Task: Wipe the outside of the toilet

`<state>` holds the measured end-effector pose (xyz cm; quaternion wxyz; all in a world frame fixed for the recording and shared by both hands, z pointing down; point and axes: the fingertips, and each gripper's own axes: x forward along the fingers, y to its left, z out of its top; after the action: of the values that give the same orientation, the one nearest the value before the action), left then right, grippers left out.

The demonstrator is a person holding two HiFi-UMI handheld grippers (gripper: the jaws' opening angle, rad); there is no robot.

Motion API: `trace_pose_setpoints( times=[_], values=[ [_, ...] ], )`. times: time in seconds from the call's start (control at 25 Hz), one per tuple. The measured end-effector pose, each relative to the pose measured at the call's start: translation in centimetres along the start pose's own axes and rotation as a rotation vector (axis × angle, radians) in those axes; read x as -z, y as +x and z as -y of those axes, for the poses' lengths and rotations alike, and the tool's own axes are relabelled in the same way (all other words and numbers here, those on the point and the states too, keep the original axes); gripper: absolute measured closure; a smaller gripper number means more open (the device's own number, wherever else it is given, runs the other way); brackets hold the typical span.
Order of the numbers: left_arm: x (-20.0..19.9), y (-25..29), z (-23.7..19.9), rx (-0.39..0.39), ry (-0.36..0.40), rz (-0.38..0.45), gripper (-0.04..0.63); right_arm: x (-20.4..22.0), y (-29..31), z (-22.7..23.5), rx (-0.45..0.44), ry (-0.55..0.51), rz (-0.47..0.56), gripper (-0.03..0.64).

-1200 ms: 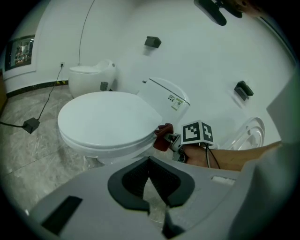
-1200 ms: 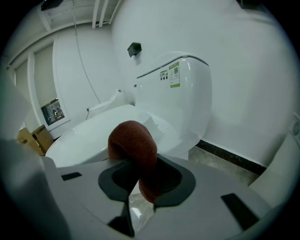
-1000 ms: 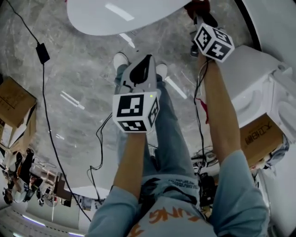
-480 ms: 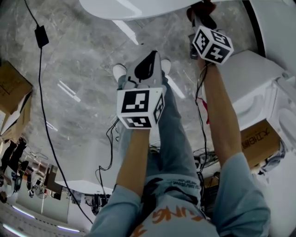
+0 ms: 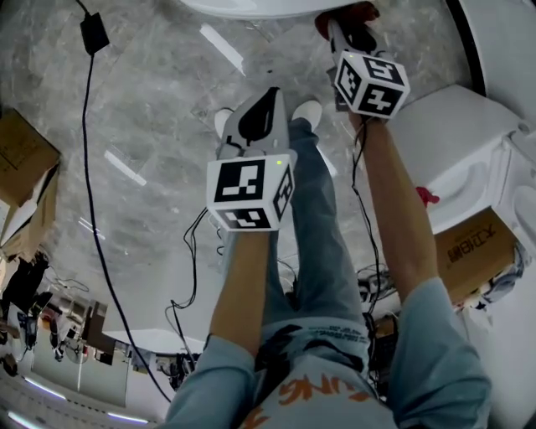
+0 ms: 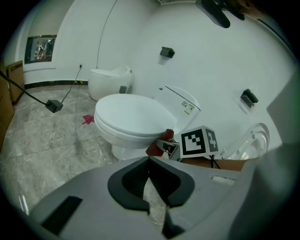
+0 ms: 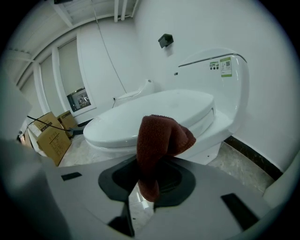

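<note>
Head view: toilet point(image 5: 251, 5) cut off at the top edge, right tongs point(image 5: 337, 27) beside it gripping the dark red cloth point(image 5: 360, 11). Left gripper view: left tongs point(image 6: 150, 163) clenched, empty, toilet ahead. Right gripper view: I'd judge the cloth soft, light and floppy, pinched at its fold; I can't tell if it touches.
</note>
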<state>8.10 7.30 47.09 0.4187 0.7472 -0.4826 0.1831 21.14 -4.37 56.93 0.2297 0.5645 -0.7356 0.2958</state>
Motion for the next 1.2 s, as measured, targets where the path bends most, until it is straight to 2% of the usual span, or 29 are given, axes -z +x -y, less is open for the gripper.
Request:
trace_pose_setpoints(
  times=[0.68, 1.2],
  values=[
    [0.9, -6.4, -11.6, -0.041, -0.028, 0.012, 0.601, 2.0, 1.8, -10.8, 0.02, 0.046, -0.015, 0.537],
    [-0.7, -9.0, -17.8, -0.074, -0.082, 0.04, 0.601, 1.6, 4.7, -19.3, -0.04, 0.05, -0.051, 0.537]
  ],
)
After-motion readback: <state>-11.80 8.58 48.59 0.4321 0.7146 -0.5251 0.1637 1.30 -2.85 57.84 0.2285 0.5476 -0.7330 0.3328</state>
